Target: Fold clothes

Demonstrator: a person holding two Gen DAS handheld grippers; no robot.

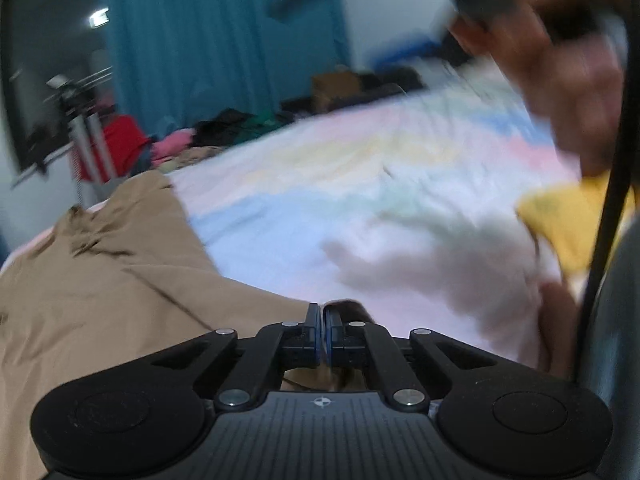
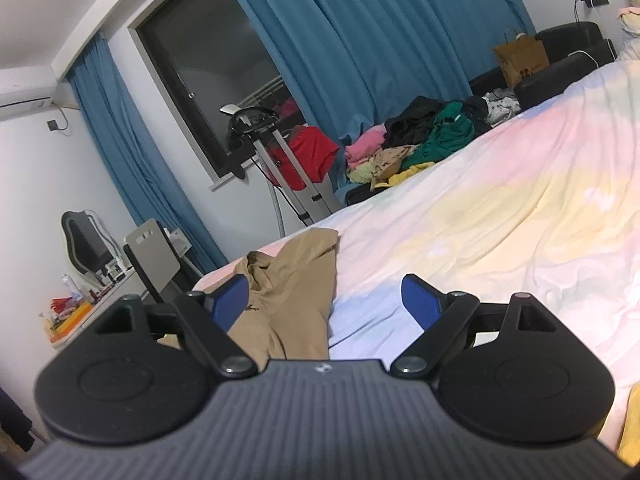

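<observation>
Two grippers are seen above a bed [image 2: 520, 200] covered with a pastel sheet. The left gripper [image 1: 322, 322] has its jaws pressed together, and tan fabric shows just behind them, so a pinch on the tan garment [image 1: 100, 280] is likely. The right gripper [image 2: 320, 300] is spread wide, holding nothing. The tan garment [image 2: 288, 280] lies crumpled at the bed's near left edge. A yellow garment [image 1: 560, 216] is seen at the right edge.

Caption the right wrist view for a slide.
Open right tool above a crumpled tan cotton garment on a pastel rainbow bedsheet.
</observation>
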